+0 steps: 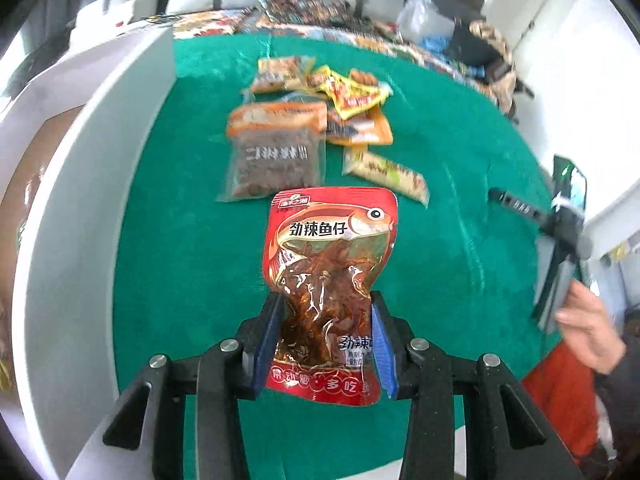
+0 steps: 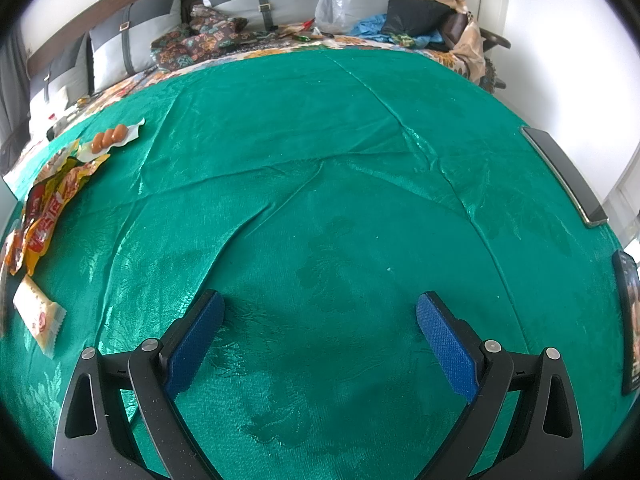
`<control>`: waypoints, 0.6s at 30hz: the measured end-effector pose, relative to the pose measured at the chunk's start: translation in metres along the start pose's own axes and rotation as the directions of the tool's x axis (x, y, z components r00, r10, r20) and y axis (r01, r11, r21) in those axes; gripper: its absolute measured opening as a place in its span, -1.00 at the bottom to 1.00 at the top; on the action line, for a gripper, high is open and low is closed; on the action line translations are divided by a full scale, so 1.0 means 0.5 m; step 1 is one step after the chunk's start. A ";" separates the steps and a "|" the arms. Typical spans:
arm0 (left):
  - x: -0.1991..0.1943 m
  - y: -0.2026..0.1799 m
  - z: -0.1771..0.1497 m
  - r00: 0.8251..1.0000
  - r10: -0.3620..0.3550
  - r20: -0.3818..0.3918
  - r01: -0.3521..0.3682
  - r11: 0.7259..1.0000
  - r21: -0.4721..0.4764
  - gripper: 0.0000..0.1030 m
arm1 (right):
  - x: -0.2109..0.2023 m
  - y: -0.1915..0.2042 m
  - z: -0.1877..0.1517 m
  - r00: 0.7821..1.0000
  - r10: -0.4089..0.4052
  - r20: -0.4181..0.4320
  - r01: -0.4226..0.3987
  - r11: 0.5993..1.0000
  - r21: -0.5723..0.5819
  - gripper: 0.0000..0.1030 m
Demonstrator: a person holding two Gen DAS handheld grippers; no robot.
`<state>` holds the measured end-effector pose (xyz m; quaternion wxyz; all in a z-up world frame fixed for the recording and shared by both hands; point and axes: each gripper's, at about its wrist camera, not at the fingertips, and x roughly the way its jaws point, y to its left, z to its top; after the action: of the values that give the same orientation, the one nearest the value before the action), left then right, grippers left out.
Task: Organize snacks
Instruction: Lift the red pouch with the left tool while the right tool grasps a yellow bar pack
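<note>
Shiny plastic, sheened cloth.
Glossy, crinkled red snack pouch (image 1: 332,280); green tablecloth (image 2: 320,160) woven, faintly lustrous, creased.

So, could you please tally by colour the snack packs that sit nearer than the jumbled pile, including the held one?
Red pouch, in the left gripper: 1
Clear bag with orange top: 1
Cream pack: 1
Total: 3
</note>
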<state>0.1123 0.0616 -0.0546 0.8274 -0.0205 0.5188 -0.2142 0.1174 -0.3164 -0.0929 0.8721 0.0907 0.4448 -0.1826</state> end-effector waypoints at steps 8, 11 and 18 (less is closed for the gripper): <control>-0.037 0.014 -0.024 0.999 -0.024 0.040 0.026 0.998 -0.053 -0.20 | 0.001 -0.002 0.002 1.000 -0.002 -0.001 0.002 1.000 0.005 0.90; -0.049 0.027 -0.037 0.998 -0.035 0.052 0.038 0.997 -0.074 -0.20 | -0.009 0.022 0.019 0.993 0.102 -0.061 -0.105 0.993 -0.044 0.85; -0.075 0.046 -0.040 0.994 -0.061 0.093 0.071 0.991 -0.113 -0.20 | -0.098 0.311 0.028 0.836 0.478 -0.270 -0.548 0.700 -0.457 0.83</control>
<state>0.0885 0.1003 -0.0377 0.8395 -0.0954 0.4921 -0.2098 0.1635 -0.1664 -0.0455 0.8484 -0.0145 0.4896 0.2008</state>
